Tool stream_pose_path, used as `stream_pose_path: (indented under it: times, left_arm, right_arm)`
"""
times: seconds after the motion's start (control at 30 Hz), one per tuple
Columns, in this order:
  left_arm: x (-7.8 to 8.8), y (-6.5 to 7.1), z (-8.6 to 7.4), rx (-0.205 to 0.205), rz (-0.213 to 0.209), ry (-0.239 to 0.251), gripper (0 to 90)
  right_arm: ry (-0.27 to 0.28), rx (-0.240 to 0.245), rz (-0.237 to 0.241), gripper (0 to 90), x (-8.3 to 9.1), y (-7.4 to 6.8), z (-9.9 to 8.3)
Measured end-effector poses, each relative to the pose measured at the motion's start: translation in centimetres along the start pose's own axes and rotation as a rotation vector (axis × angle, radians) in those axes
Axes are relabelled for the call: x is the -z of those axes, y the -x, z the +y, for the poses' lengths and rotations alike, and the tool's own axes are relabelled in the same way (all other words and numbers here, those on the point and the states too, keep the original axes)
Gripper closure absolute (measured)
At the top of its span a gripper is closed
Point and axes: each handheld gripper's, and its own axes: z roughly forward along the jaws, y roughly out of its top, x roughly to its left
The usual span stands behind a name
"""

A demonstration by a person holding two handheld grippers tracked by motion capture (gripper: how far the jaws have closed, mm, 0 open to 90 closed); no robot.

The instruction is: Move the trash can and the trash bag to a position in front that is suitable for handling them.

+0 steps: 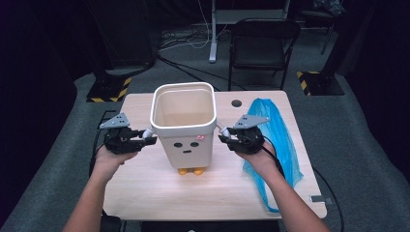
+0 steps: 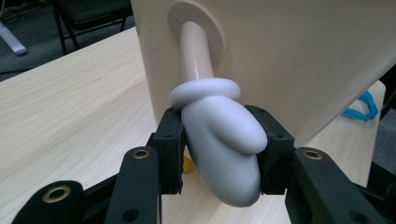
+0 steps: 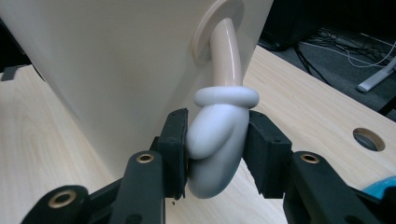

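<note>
Nearest me, two forearms came in from the bottom edge of the high view, cut off at the elbows. My left gripper [image 1: 145, 137] was clamped on the left mitten handle [image 2: 224, 144] of the bin, both pads pressed into the pale grey mitten in the left gripper view. My right gripper [image 1: 226, 137] held the right mitten handle [image 3: 217, 144]; its left pad pressed on it, while the right pad seemed to touch only near the cuff, and I could not tell how firmly.

Between the grippers stood the cream bin [image 1: 186, 128], upright near the middle of the wooden table [image 1: 145, 193], with a small dot-eyed face on its front and two orange feet [image 1: 191, 170] peeking out beneath. Its inside looked bare, though the near wall hid the bottom.

To the right lay a blue plastic bag [image 1: 280, 137], partly covered by my right hand. Beyond the table, a dark folding chair [image 1: 261, 46] stood in dim, hard-to-read surroundings.
</note>
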Motion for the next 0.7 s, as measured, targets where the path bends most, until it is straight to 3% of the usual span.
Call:
stream_pose_path:
  times: [0.4,0.7]
  left_arm:
    - [0.4,4.0,-0.1,-0.063,-0.030,-0.019,59.3]
    - [0.3,5.7,-0.1,-0.084,-0.044,-0.012,59.2]
  right_arm:
    - [0.031,0.003,0.001,60.8,4.2,-1.8,-1.9]
    - [0.018,0.009,-0.009,60.7,5.9,-2.4,-2.8]
